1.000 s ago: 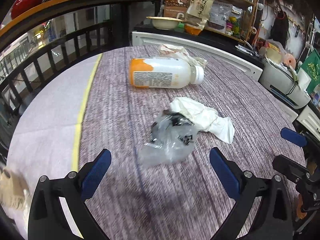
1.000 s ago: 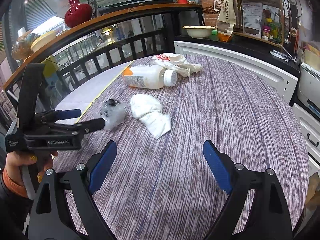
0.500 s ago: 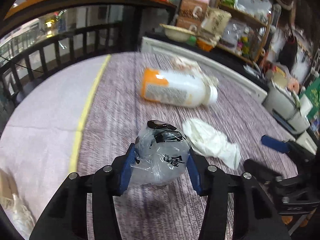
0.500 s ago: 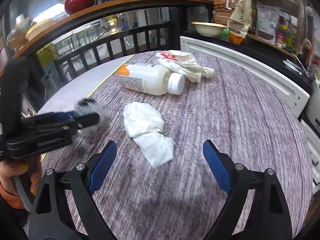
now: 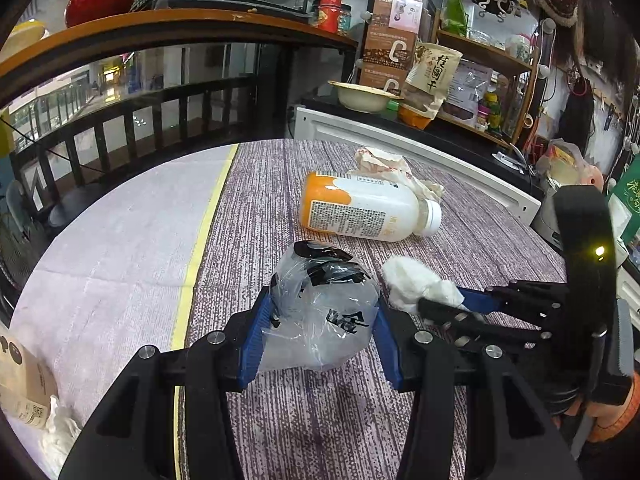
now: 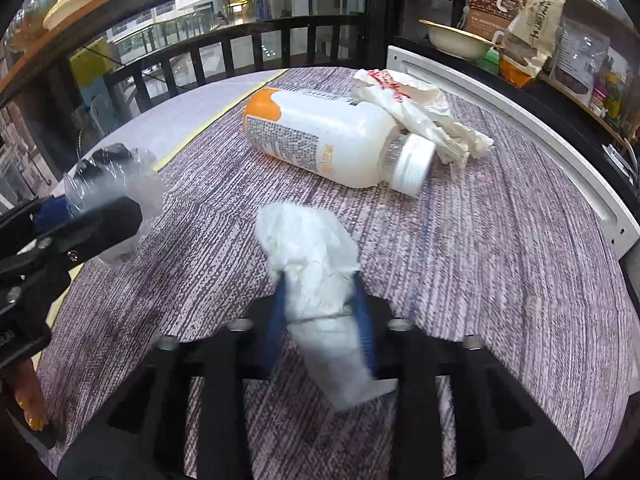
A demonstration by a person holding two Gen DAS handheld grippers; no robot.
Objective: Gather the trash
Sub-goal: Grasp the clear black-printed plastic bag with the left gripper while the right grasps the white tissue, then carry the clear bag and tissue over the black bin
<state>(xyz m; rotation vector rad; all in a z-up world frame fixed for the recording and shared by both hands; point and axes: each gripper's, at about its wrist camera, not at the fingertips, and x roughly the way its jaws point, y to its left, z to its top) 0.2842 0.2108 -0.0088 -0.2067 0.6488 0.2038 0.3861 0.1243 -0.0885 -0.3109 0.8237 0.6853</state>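
Near the desk's [image 5: 320, 420] left edge, left gripper [image 5: 318, 330] clenched on a crumpled clear plastic bag [image 5: 320, 316] with black print, blue fingers [image 5: 252, 332] pressing both sides. Just right of it, right gripper [image 6: 320, 312] clamped on a white crumpled tissue [image 6: 312, 256], one end drooping below the fingers. Farther back toward the desk's far edge, a white bottle [image 6: 320, 132] with orange base on its side, cap pointing right, touching a crumpled paper wrapper [image 6: 416, 100] behind it.
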